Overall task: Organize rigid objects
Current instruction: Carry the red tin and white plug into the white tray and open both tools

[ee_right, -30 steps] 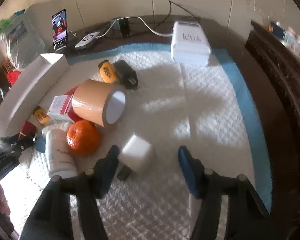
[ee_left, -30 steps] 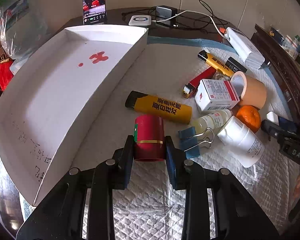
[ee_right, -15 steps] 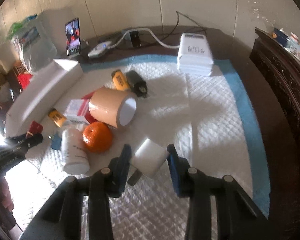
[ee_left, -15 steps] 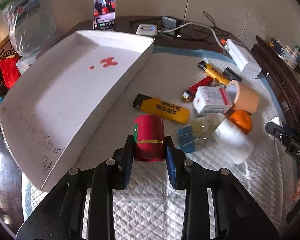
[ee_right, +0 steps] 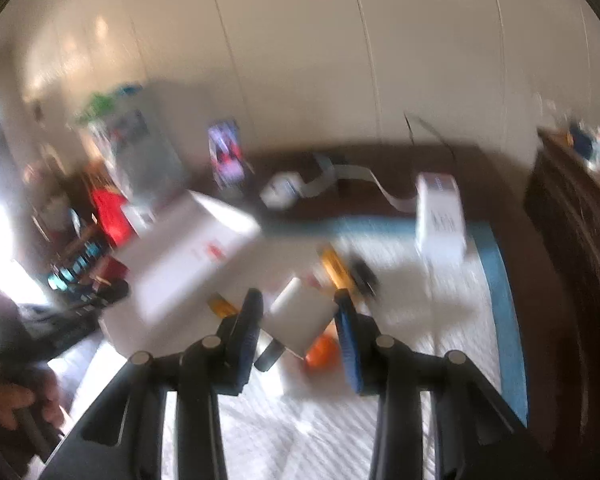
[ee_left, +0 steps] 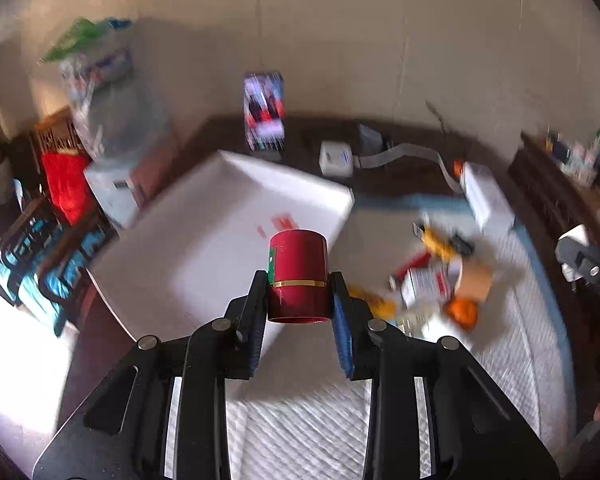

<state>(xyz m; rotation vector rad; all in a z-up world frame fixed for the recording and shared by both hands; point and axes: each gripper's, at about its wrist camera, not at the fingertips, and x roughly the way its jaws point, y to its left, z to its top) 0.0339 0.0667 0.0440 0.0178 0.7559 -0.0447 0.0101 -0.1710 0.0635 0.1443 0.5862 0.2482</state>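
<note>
Motion blur smears the clutter pile (ee_left: 432,280) and perhaps a phone (ee_right: 226,154) beyond reading.

text: none legible — motion blur | labels on boxes, phone screen: unreadable

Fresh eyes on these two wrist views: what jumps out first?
The red canister, clamped in the left gripper in front of the big white tray. Next, the white charger block pinched in the right gripper. Behind, a blurred pile of small items with an orange lies on the quilted pad, right of the tray.
</note>
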